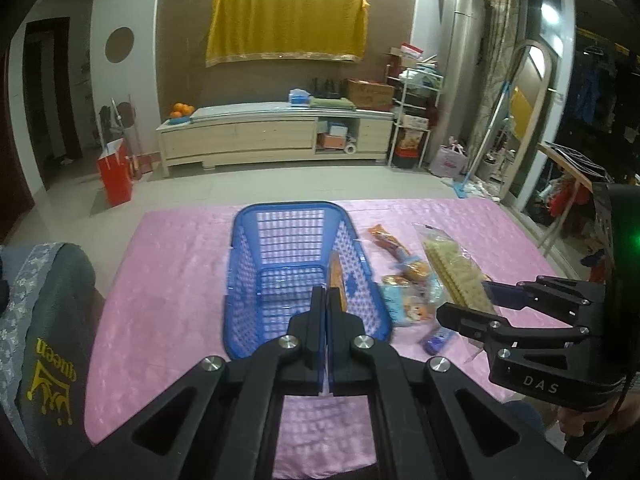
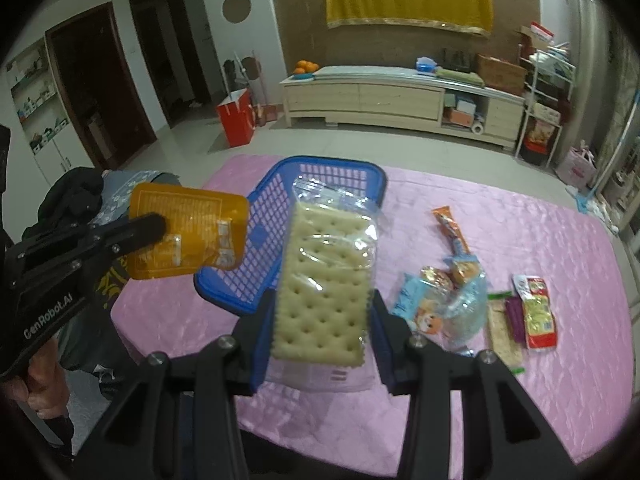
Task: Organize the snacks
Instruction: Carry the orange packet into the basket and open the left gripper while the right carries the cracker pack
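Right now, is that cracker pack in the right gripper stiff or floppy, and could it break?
The cracker pack probably stays fairly stiff, since it stands flat in the right gripper. Its loose clear wrapper looks slippery. The crackers likely snap if squeezed hard.

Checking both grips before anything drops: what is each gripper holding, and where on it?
Left gripper: the orange packet, pinched at one edge. Right gripper: the clear cracker pack, jaws on its two long sides near the bottom.

The basket (image 2: 320, 184) is moulded in glossy perforated plastic; the crackers (image 2: 324, 280) are wrapped in clear crinkled film (shiny); the tablecloth (image 2: 520, 380) is sheened, embossed.
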Motion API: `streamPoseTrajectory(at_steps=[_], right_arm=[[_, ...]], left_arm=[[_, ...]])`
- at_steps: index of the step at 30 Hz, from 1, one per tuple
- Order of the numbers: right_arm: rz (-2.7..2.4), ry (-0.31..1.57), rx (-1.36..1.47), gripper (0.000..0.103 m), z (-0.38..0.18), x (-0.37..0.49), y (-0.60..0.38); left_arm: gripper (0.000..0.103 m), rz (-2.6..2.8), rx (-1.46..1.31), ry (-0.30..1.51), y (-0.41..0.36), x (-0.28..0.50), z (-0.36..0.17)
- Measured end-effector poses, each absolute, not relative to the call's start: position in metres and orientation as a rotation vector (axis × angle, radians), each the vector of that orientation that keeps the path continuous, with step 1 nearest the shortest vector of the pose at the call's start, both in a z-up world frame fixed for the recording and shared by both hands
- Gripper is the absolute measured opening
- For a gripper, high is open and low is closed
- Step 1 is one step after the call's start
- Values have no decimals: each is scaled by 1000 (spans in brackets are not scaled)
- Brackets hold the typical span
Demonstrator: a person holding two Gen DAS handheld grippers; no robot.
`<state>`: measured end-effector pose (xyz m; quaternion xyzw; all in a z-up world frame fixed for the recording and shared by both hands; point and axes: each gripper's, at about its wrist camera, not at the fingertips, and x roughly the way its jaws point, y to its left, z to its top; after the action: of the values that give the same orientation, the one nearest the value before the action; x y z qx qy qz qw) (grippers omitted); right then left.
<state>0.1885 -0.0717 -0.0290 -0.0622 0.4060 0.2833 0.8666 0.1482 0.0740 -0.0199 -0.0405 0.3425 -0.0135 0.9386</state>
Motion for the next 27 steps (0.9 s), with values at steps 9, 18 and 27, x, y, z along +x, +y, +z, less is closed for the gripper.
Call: streamPoseTrajectory(at_steps=[9, 18, 27], right_arm=[[614, 906, -153, 48, -49, 212, -48], [588, 955, -164, 48, -66, 238, -43], [597, 968, -185, 48, -71, 247, -32]], left_arm=[[0, 10, -110, 735, 105, 167, -37], [0, -32, -127, 787, 110, 200, -62], [1, -52, -115, 818, 113, 222, -84]])
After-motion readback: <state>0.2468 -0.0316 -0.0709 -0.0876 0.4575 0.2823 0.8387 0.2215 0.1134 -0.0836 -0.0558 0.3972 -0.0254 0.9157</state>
